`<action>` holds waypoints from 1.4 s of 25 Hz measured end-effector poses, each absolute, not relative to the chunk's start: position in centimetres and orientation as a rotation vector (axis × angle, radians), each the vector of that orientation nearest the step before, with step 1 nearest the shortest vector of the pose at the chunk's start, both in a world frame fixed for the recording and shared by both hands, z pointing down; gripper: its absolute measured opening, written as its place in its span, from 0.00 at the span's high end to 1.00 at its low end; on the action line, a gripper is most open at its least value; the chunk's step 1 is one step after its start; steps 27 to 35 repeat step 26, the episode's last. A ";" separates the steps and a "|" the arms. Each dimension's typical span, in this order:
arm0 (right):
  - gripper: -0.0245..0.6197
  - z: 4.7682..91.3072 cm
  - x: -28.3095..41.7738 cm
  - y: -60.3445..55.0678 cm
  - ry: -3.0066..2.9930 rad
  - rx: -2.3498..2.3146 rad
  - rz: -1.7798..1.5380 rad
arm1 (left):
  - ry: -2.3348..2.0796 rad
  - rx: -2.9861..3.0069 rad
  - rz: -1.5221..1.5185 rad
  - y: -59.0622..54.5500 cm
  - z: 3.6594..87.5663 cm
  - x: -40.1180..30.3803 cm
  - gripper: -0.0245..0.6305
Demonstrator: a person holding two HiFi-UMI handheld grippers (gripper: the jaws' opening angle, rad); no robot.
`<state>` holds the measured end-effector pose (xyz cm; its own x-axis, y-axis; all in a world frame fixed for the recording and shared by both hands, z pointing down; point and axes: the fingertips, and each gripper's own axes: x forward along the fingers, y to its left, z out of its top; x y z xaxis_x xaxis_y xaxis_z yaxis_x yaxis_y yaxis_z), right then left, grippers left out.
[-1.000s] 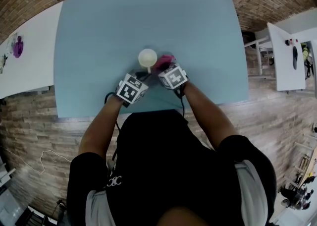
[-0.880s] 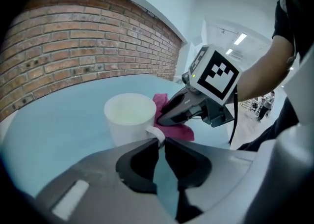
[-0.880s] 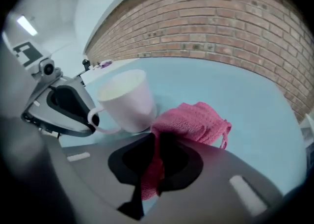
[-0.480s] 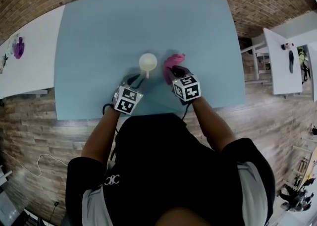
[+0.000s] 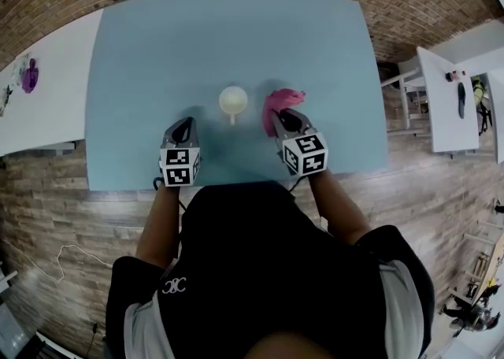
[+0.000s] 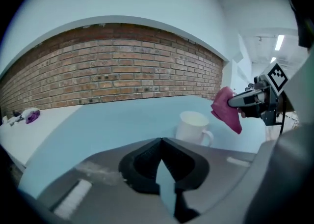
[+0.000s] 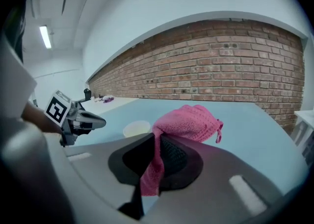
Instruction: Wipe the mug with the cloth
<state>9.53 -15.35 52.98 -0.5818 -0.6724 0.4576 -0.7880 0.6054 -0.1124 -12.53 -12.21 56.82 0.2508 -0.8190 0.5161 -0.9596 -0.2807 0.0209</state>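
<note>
Pink cloth (image 7: pixel 189 122) in right hand-held gripper (image 7: pixel 158 142), left hand-held gripper (image 6: pixel 160 144) closed, empty

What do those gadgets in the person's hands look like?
The left gripper and right gripper are grey, wedge-shaped handheld tools with two dark ribbed jaws. Each carries a white cube printed with black square markers. The person wears a black top with pale grey short sleeves.
</note>
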 end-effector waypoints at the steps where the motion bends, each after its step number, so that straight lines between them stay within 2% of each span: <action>1: 0.90 53.3 9.6 -15.3 -2.447 1.159 0.417 | -1.641 2.191 0.595 -12.2 56.9 -12.8 0.96; 35: 0.91 56.7 10.4 -14.8 -2.392 1.082 0.412 | -1.635 2.077 0.622 -11.6 58.4 -12.8 0.96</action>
